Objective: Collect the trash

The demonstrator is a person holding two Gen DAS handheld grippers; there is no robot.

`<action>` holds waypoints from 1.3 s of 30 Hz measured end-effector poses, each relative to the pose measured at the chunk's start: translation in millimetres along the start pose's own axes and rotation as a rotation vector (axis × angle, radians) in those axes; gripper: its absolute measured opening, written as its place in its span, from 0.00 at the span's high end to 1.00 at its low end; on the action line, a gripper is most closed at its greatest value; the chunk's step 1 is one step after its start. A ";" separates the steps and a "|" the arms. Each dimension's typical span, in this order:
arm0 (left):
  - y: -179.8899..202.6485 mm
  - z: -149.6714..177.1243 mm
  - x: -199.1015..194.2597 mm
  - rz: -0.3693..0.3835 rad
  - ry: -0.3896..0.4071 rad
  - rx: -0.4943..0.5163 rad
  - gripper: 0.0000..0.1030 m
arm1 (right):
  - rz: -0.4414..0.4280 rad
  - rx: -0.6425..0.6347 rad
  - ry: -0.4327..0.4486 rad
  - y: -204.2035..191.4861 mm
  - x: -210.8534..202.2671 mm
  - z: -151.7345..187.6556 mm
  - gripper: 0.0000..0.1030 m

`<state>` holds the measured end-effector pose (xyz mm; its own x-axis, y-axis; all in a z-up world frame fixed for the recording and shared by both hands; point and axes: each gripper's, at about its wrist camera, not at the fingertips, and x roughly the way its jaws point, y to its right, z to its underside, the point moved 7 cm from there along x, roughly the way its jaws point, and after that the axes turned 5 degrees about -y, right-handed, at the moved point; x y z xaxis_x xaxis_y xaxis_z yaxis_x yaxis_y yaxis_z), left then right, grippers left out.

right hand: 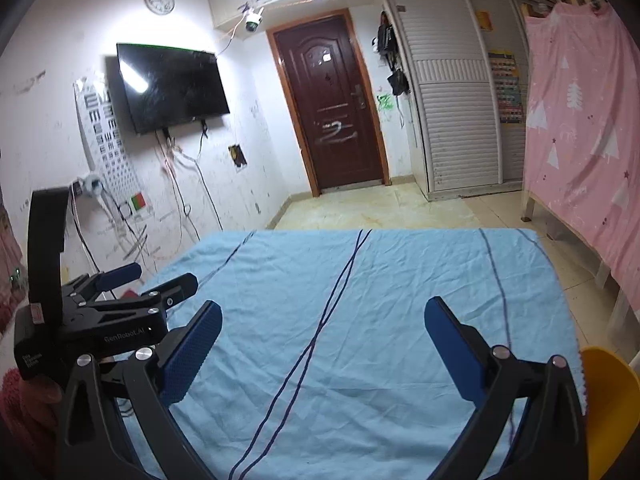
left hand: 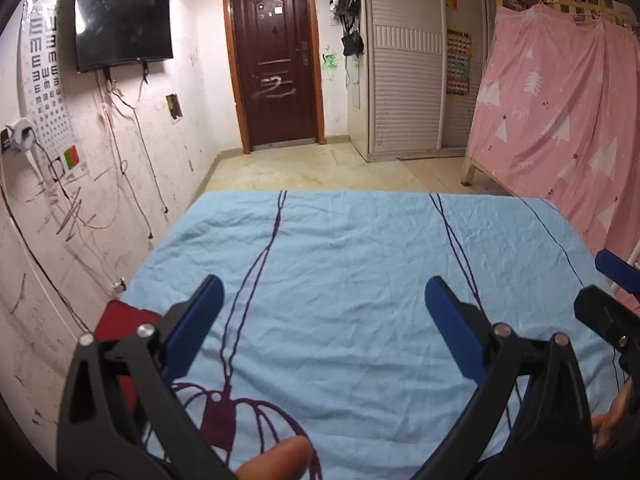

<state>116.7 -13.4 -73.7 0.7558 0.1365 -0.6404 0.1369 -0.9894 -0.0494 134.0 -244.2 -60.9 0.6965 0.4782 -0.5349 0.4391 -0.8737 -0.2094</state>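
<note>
No piece of trash shows in either view. A light blue cloth [left hand: 360, 280] with dark purple line drawings covers the table [right hand: 360, 300]. My left gripper [left hand: 324, 292] hovers over its near part, open, nothing between its blue pads [left hand: 452, 320]. My right gripper [right hand: 324, 318] is also open and empty above the cloth. In the right wrist view the left gripper [right hand: 132, 280] appears at the left, held in a hand. In the left wrist view part of the right gripper [left hand: 612, 288] shows at the right edge.
A red object [left hand: 124, 320] sits at the table's left edge, a yellow container [right hand: 604, 400] at its right edge. Beyond lie tiled floor [left hand: 304, 168], a dark door [left hand: 276, 60], a wall TV [left hand: 120, 20], wardrobes [left hand: 408, 72] and a pink curtain [left hand: 560, 112].
</note>
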 end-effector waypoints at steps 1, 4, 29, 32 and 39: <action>-1.9 3.2 3.0 0.007 -0.005 -0.002 0.06 | 0.003 -0.005 0.003 -1.1 -0.1 1.0 0.08; -4.2 8.3 9.0 0.016 -0.019 -0.013 0.06 | 0.001 -0.001 0.005 -1.5 0.5 1.5 0.08; -12.2 15.7 16.0 0.031 -0.031 -0.055 0.06 | 0.003 -0.008 0.002 1.3 -1.0 3.8 0.08; -12.0 15.6 17.0 0.030 -0.032 -0.056 0.06 | 0.004 -0.010 0.002 0.1 -0.6 3.8 0.08; -12.3 16.2 17.4 0.027 -0.033 -0.060 0.06 | 0.005 -0.005 -0.001 1.9 0.0 4.2 0.08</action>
<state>117.8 0.3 -96.6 0.7386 0.1068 -0.6656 0.1551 -0.9878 0.0136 132.4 -246.2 -64.7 0.6983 0.4740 -0.5364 0.4387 -0.8755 -0.2027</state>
